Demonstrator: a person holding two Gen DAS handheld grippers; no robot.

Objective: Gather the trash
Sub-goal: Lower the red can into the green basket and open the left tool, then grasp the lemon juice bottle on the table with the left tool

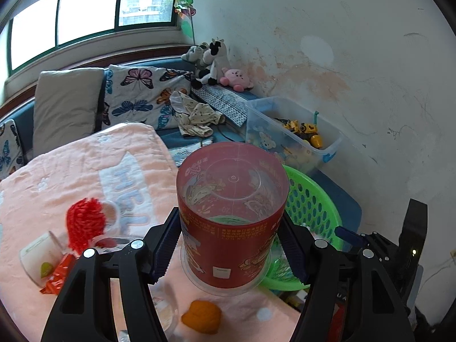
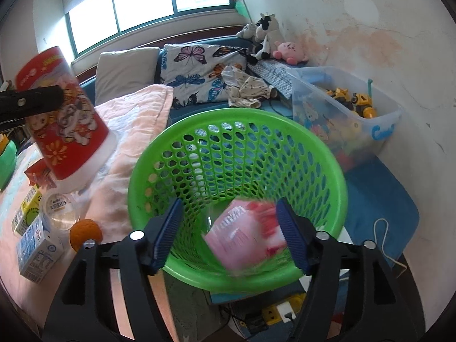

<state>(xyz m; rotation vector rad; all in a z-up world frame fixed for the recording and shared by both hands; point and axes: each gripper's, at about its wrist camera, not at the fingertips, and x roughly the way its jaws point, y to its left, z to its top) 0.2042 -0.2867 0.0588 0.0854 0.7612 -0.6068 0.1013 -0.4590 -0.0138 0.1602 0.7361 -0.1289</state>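
**Trash over the green basket**

Pink packet [image 2: 245, 236], blurred, lettering unreadable, lying loose between released right tongs [image 2: 230, 235] inside green basket [image 2: 236, 122]. Left tongs [image 1: 228, 245] clamping red tub [image 1: 232, 213], base stamped "PP", left of basket; "HEL" showing on pink blanket [image 1: 85, 165] beyond.

Basket [image 2: 236, 154] dead centre off the blanket's [image 2: 134, 131] edge, packet [image 2: 245, 236] inside. Tub [image 1: 232, 216] between left gripper's [image 1: 229, 245] pads, at 10 o'clock of the basket. Toy bin [image 2: 379, 119] at 2 o'clock, against the wall. Cartons [image 2: 37, 245], cup [image 2: 58, 209], ball [image 2: 85, 233] at 8 o'clock on the blanket. Pillows [image 2: 199, 71] at 12, behind.
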